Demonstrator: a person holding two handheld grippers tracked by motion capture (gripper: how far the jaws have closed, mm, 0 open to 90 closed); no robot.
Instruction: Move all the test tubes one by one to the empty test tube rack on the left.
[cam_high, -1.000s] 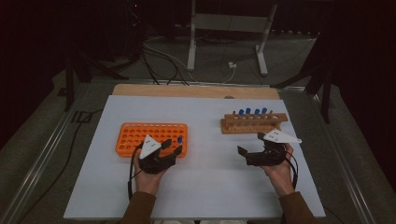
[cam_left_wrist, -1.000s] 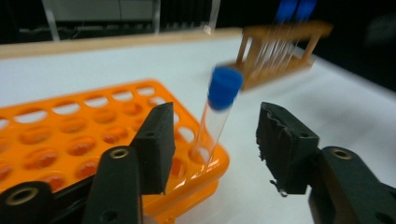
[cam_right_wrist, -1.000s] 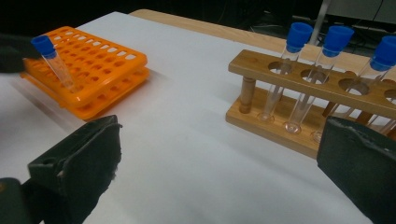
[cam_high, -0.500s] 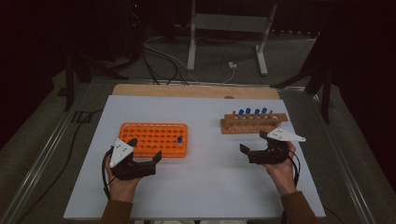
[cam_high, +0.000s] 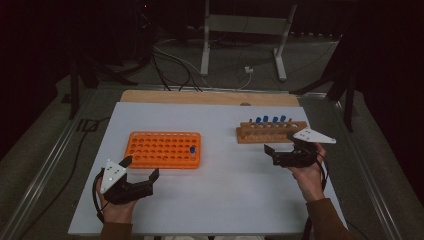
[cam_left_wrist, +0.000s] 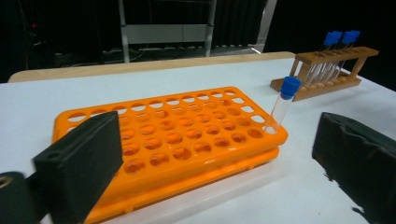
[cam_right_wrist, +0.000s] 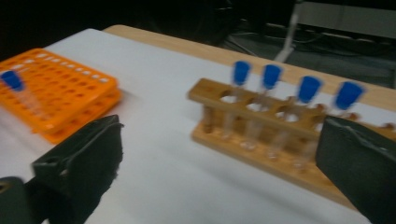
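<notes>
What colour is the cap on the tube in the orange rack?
Blue cap, clearest in left gripper view.

A white sheet (cam_high: 225, 195) covers the table (cam_high: 210, 97), whose bare wooden edge shows along the far side. Beyond it, on the dark floor (cam_high: 165, 75), stands a light metal frame (cam_high: 240, 30) with two splayed legs, black cables (cam_high: 175, 62) loop beside it, and a small white plug (cam_high: 248, 70) lies near them. Metal rails (cam_high: 47, 165) run along both sides of the table
</notes>
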